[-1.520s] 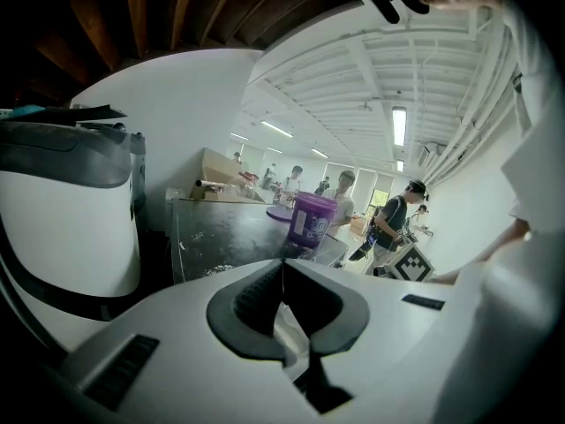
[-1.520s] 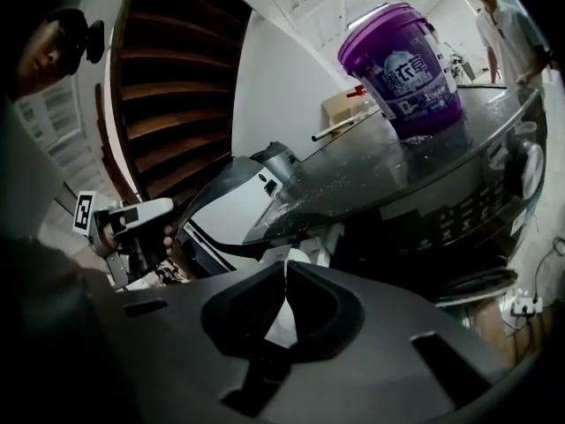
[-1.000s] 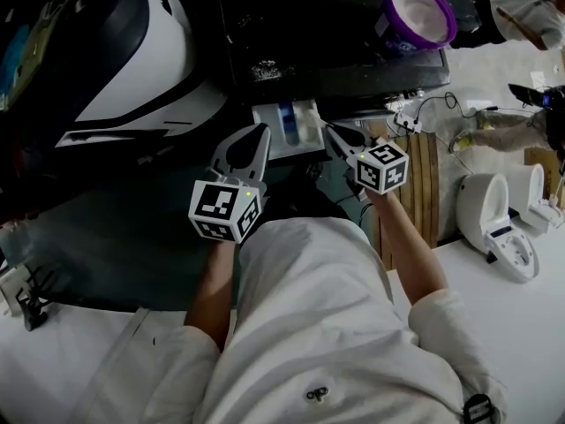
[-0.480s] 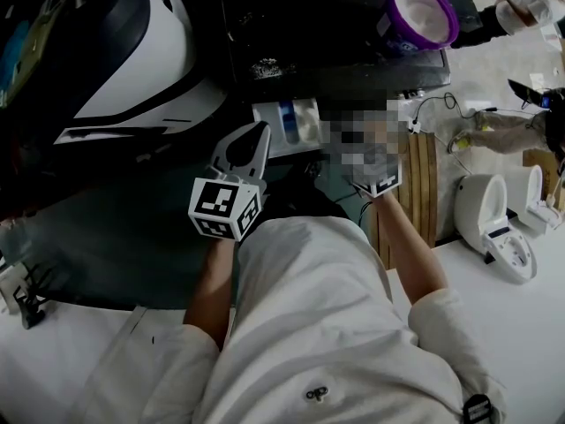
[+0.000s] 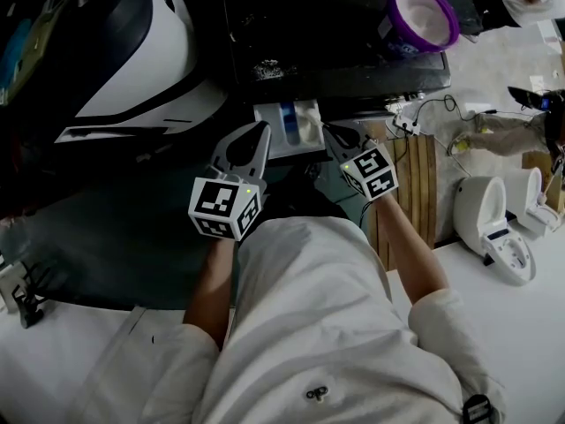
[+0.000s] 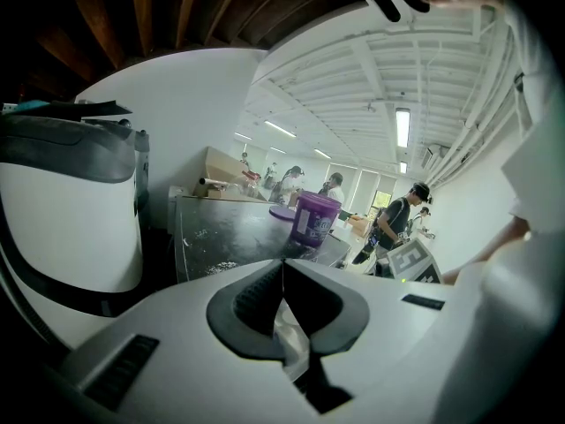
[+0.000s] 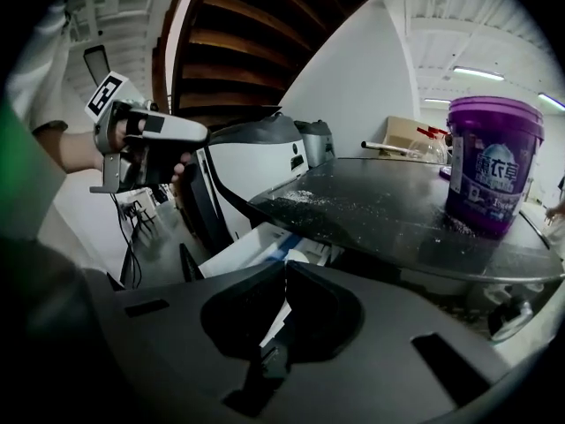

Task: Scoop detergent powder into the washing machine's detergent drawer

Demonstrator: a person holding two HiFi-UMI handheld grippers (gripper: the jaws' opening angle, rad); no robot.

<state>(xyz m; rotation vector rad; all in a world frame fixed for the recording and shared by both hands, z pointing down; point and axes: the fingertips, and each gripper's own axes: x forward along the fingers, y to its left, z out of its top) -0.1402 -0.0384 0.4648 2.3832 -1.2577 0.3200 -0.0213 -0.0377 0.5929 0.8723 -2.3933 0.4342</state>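
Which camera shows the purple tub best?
Right gripper view: the purple tub stands large, side-on, label facing. Head view sees its rim and white contents from above; left gripper view shows it small, distant.

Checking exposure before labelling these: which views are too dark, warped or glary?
Head view: underexposed, washing machine top nearly black, floor at right bright. Left gripper view: fisheye curving, glare off ceiling lights, purple tub clear. Right gripper view: black corners, its fingers in deep shadow, tub sharp.
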